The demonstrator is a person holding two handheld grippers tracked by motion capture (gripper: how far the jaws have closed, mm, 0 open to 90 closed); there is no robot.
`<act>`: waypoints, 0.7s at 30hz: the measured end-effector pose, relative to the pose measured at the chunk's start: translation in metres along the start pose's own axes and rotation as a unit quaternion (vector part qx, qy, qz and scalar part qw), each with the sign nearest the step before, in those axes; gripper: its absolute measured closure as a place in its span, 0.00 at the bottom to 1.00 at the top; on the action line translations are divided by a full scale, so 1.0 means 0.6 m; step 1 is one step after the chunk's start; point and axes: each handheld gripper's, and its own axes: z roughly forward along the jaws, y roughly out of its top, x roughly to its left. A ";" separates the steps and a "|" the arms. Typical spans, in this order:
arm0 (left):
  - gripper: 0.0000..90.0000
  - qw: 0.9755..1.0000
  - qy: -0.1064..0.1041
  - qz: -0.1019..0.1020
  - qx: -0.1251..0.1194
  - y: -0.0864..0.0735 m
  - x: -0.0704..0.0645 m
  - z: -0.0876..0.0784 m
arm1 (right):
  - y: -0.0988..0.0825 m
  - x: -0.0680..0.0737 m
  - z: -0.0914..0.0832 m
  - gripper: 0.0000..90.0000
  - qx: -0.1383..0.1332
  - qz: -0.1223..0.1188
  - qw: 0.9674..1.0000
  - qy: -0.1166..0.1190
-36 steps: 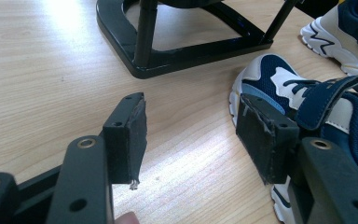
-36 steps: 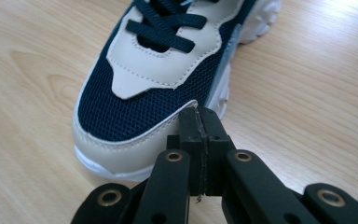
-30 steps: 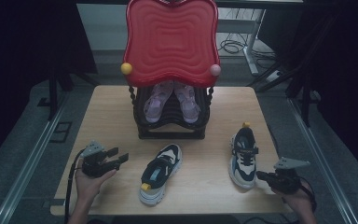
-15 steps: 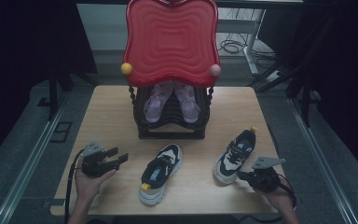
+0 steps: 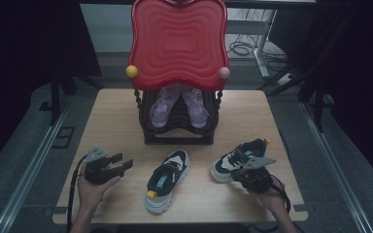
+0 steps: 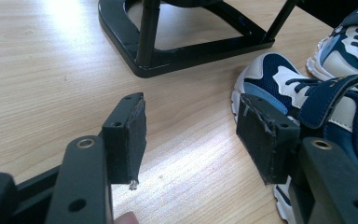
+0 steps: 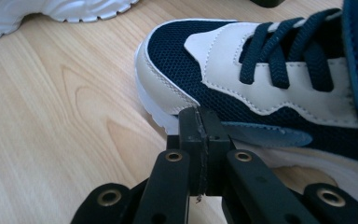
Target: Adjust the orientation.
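Two navy-and-white sneakers lie on the wooden table point(image 5: 111, 109), well apart from each other. The right sneaker point(image 5: 238, 160) lies at an angle near the table's right edge, and the right gripper point(image 5: 246, 171) has its tips against the sole at the shoe's side. In the right gripper view its black jaws are pressed flat together with nothing pinched between them, just touching the white sole edge. The left sneaker point(image 5: 167, 180) lies near the front middle of the table, toe pointing away from the person, a yellow tab at its heel. The left gripper point(image 5: 126, 164) sits in the person's left hand point(image 5: 91, 188) to the left of that shoe, jaws spread wide and empty, hovering close over the wood with the shoe just beside one pad. Behind them stands a black shoe rack point(image 5: 178, 127) under a red wavy board point(image 5: 178, 43); in the rack rests a pair of lilac sneakers point(image 5: 178, 104), side by side, toes toward the front.
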 end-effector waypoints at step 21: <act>0.48 1.000 0.001 -0.002 -0.001 0.000 0.002 -0.001 | 0.023 0.001 -0.003 1.00 -0.027 0.020 0.999 0.003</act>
